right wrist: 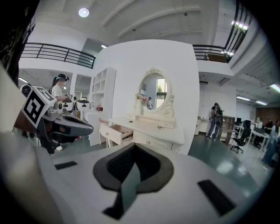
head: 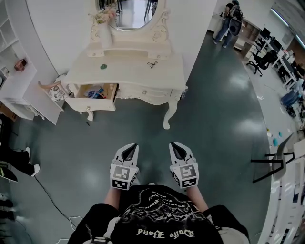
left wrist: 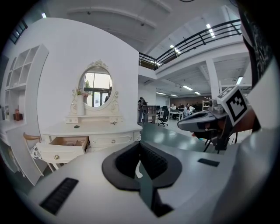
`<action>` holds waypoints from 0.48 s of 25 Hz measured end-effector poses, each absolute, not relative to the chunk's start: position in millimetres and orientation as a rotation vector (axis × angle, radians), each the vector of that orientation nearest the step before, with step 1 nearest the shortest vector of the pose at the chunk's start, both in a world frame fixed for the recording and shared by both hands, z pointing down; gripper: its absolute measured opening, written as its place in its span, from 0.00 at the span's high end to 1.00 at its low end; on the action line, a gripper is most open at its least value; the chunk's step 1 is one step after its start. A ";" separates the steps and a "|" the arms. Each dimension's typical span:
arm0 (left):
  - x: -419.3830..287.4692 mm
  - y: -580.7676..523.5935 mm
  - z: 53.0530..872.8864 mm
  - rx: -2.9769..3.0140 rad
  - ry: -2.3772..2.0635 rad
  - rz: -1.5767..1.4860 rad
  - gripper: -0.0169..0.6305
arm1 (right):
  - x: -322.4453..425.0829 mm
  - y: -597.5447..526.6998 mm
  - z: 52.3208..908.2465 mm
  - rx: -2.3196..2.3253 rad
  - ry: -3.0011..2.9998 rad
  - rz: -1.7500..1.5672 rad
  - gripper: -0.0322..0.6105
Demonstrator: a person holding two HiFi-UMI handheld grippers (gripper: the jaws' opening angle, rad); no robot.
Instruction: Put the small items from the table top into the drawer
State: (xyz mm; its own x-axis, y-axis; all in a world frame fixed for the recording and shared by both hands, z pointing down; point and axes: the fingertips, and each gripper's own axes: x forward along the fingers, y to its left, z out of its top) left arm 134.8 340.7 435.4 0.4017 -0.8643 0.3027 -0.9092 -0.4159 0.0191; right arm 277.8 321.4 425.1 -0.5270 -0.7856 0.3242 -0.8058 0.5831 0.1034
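drawer: cream, open, things inside
green item: small, on tabletop
black item: thin, on tabletop
left gripper: jaws together, empty
right gripper: jaws together, empty

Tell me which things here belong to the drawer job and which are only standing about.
For the job: open drawer; small green item and small dark item on the table top; left gripper and right gripper, both shut and empty.
Just there: vase of flowers; oval mirror; white shelf unit; black office chair.
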 end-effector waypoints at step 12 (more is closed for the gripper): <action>108.1 267.7 445.2 2.498 -1.525 0.399 0.95 | 249.4 259.0 440.4 1.320 -2.467 0.149 0.93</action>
State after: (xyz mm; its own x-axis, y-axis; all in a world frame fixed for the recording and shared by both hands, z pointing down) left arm 108.1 267.7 445.2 0.4356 -0.8403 0.3227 -0.8906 -0.4543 0.0194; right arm 249.4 259.0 440.4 -0.5116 -0.7881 0.3422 -0.8235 0.5634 0.0662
